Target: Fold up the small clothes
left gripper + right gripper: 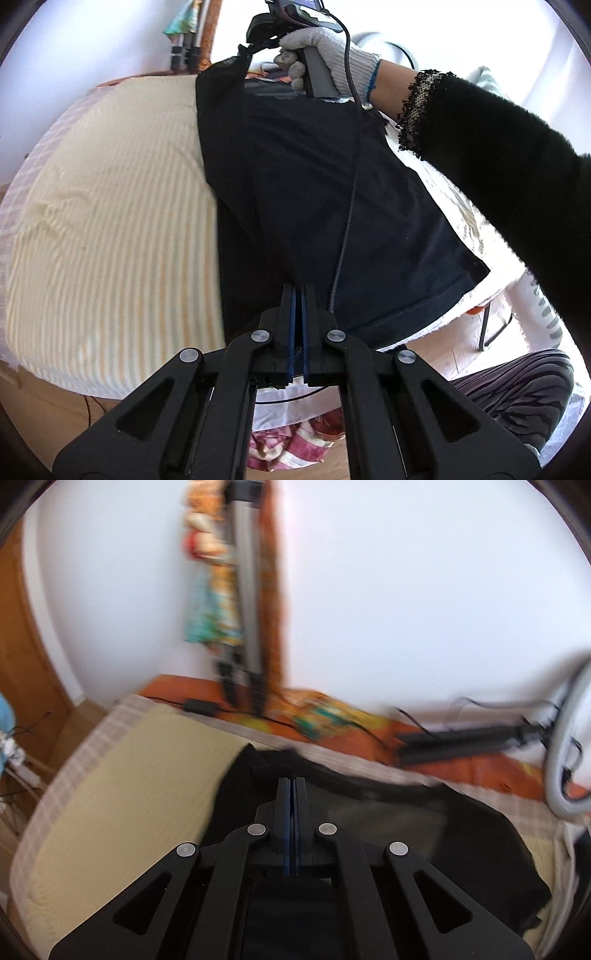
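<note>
Dark navy cloth garment [332, 192] hangs stretched over the cream striped bed [110, 221], left gripper [299, 295] and right gripper [291, 786] both pinching it (no fold laid yet).

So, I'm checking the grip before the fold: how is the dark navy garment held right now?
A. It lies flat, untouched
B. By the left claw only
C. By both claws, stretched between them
C: the left claw pinches one edge of the dark navy garment, and the right claw pinches the far corner.
</note>
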`<state>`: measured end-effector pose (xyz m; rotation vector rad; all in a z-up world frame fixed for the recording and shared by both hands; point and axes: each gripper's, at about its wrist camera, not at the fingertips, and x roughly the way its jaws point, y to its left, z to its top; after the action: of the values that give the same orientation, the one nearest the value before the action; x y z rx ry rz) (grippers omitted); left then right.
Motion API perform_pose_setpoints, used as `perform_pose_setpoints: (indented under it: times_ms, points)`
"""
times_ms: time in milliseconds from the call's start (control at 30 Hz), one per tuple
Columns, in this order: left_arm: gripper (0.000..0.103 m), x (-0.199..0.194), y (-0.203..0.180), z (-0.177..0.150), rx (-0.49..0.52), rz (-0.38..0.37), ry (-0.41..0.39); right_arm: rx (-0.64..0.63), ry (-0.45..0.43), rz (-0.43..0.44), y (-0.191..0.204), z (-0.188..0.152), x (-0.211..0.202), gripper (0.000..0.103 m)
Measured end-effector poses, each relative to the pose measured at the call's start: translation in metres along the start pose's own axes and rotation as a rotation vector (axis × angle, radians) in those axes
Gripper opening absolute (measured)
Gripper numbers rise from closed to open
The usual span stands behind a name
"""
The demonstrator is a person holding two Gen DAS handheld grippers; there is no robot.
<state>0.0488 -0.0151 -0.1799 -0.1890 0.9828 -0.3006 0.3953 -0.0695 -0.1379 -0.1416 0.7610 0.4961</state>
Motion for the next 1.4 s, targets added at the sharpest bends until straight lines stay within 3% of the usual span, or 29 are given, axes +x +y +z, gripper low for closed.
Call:
perform_pose_setpoints:
  times_ms: [267, 400, 467, 500, 567, 600, 767, 1067, 1267, 1400]
  points:
    - [0.000, 0.024, -0.022, 0.002, 0.025, -0.022, 0.045, -0.023, 0.045, -0.090, -0.025, -0.015, 0.017, 0.000]
    - [0.000, 0.029, -0.035, 0.003, 0.047, -0.067, 0.067, -0.038, 0.054, -0.137, -0.030, -0.019, 0.023, 0.000]
    - [0.005, 0.030, -0.040, 0.001, 0.070, -0.074, 0.080, -0.038, 0.059, -0.139, -0.034, -0.021, 0.023, 0.002]
    - [0.007, 0.029, -0.041, 0.000, 0.079, -0.073, 0.084, -0.035, 0.071, -0.134, -0.036, -0.021, 0.022, 0.006]
    - [0.016, 0.026, -0.041, -0.003, 0.076, -0.092, 0.088, -0.037, 0.084, -0.146, -0.039, -0.023, 0.018, 0.038]
    - [0.022, 0.022, -0.041, -0.005, 0.072, -0.107, 0.086, -0.043, 0.073, -0.162, -0.040, -0.024, 0.012, 0.040]
    - [0.023, -0.002, -0.037, -0.011, 0.111, -0.076, 0.031, 0.012, 0.033, -0.122, -0.055, -0.031, -0.035, 0.040]
    - [0.023, -0.023, -0.018, -0.027, 0.096, -0.012, -0.018, 0.108, -0.069, -0.036, -0.065, -0.071, -0.161, 0.040]
    - [0.023, -0.021, 0.020, -0.032, -0.044, -0.018, 0.005, 0.125, -0.111, -0.004, -0.045, -0.123, -0.231, 0.040]
    - [0.023, -0.008, 0.042, -0.033, -0.155, -0.064, 0.057, 0.121, -0.077, 0.068, -0.023, -0.176, -0.258, 0.040]
